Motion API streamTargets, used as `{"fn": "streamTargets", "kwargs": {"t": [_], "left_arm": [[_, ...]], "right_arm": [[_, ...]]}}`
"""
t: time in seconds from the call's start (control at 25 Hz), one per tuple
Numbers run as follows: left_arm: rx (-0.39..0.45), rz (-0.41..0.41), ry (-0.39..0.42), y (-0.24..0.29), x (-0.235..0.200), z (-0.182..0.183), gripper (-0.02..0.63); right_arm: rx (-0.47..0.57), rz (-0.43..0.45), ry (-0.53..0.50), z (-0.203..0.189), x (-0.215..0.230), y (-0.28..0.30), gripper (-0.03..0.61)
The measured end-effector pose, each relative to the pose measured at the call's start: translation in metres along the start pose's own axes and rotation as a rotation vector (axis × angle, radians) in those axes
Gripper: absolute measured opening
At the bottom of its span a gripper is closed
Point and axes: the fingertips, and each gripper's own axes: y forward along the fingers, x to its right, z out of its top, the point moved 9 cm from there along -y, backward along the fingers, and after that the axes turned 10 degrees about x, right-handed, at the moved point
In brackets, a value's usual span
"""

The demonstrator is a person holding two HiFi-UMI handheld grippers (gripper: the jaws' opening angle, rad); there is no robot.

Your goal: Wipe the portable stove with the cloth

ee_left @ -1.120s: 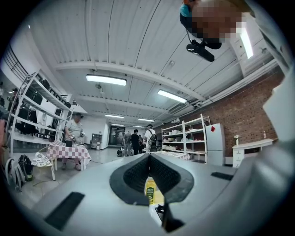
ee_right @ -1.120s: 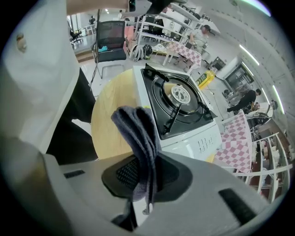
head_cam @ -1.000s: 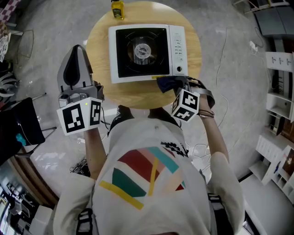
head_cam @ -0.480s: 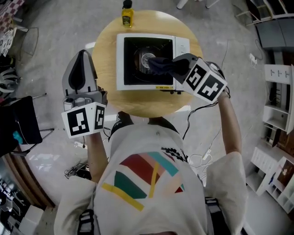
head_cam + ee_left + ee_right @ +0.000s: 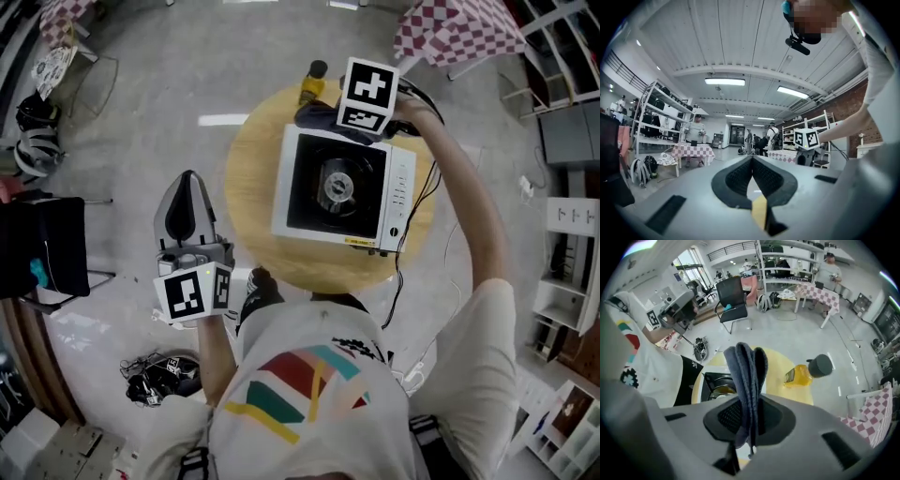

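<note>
- Round wooden table sits under me, and the job is all happening on its top.
- The portable stove is square in the middle of it: white casing, black cooking well, burner in the centre, control strip along the right side.
- My left gripper hangs off the table's left side, well apart from the stove and pointing out into the room; its jaws are pressed together with nothing between them, so it's idle.
- My right gripper is reached out to the stove's far edge near the far-left corner; its jaws are clamped onto a fold of the cloth, and the grip looks firm.
- The dark grey cloth sticks out past the jaws in a bunched fold; from the head view it sits at the stove's far rim, though I can't tell whether it's touching.
- A yellow bottle with a dark cap stands just beyond that corner; I'd mind it on the sweep.
- Progress, as I judge it: the cloth is in hand and at the stove, so wiping looks under way; nothing shows which parts are done, and I'd count the well, the casing and the control strip as left to cover.
</note>
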Motion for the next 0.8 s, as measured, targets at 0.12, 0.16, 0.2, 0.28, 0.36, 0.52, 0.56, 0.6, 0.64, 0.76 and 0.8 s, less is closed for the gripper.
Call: {"fn": "streamTargets", "kwargs": {"t": [0.12, 0.16, 0.2, 0.28, 0.36, 0.52, 0.56, 0.6, 0.64, 0.76, 0.8], "left_arm": [[-0.026, 0.036, 0.005, -0.004, -0.012, -0.005, 0.005], [-0.034, 0.047, 0.007, -0.005, -0.016, -0.006, 0.005], [-0.04, 0.058, 0.008, -0.007, -0.019, -0.008, 0.005], [-0.051, 0.078, 0.012, -0.01, -0.026, -0.011, 0.005], [-0.059, 0.094, 0.018, -0.012, -0.033, -0.012, 0.005], [-0.068, 0.123, 0.027, -0.014, -0.044, -0.014, 0.005], [-0.068, 0.126, 0.028, -0.014, -0.046, -0.014, 0.005], [-0.069, 0.128, 0.028, -0.013, -0.048, -0.015, 0.005], [-0.069, 0.128, 0.029, -0.012, -0.049, -0.015, 0.005], [-0.07, 0.119, 0.026, -0.007, -0.049, -0.016, 0.005], [-0.07, 0.114, 0.026, -0.005, -0.048, -0.016, 0.005]], "right_arm": [[-0.082, 0.077, -0.036, 0.02, 0.015, 0.033, 0.034], [-0.105, 0.095, -0.048, 0.026, 0.019, 0.043, 0.034], [-0.126, 0.106, -0.058, 0.031, 0.023, 0.053, 0.034], [-0.164, 0.12, -0.072, 0.039, 0.029, 0.071, 0.034], [-0.195, 0.13, -0.083, 0.045, 0.035, 0.085, 0.034], [-0.222, 0.153, -0.086, 0.05, 0.04, 0.102, 0.034], [-0.225, 0.156, -0.085, 0.05, 0.041, 0.104, 0.034], [-0.224, 0.158, -0.083, 0.049, 0.041, 0.105, 0.034], [-0.221, 0.159, -0.078, 0.049, 0.042, 0.106, 0.034], [-0.21, 0.158, -0.061, 0.045, 0.043, 0.104, 0.034], [-0.207, 0.158, -0.057, 0.042, 0.043, 0.103, 0.034]]}}
